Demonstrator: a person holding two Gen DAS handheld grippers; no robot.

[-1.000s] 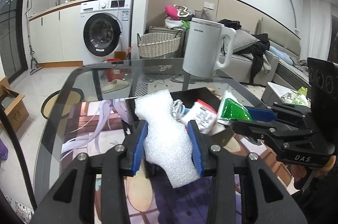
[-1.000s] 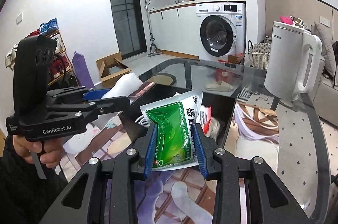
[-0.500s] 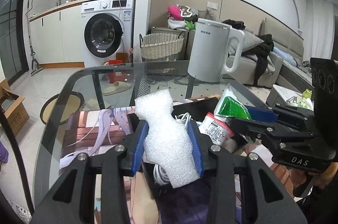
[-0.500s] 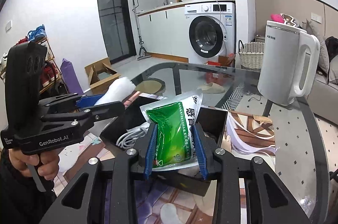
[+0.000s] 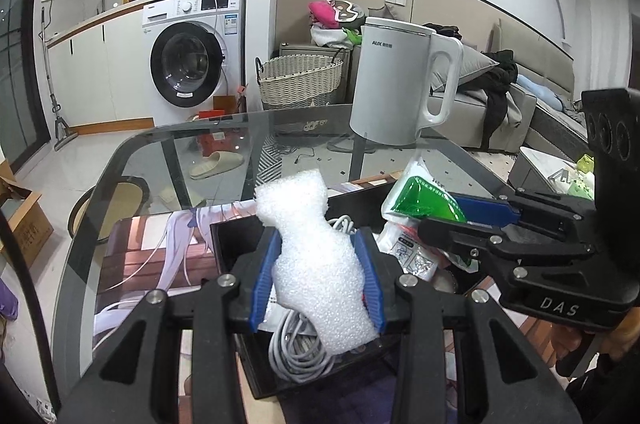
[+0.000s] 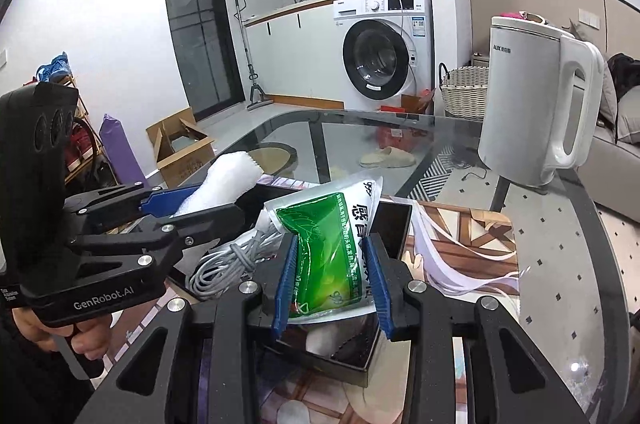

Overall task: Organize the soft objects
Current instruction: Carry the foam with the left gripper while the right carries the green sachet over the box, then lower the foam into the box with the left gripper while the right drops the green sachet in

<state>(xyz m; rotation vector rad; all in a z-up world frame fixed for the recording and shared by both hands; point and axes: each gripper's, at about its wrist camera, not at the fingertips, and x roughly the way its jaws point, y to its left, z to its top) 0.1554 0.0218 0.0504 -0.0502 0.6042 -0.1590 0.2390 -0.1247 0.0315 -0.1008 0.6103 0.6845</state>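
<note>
While poised above black box [image 5: 230,238], left gripper [image 5: 318,274] clamped on white foam piece [image 5: 316,244], right gripper [image 6: 332,282] clamped on green sachet [image 6: 328,248], grey cable coil [image 6: 224,262] inside box.

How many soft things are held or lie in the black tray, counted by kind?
White foam piece: 1
Green medicine pouch: 1
White packet with red print: 1
Coiled grey cable: 1
Total: 4

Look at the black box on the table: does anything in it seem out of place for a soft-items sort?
Yes: a coiled grey cable lies in the black box among the soft packets; it looks like an odd fit.
</note>
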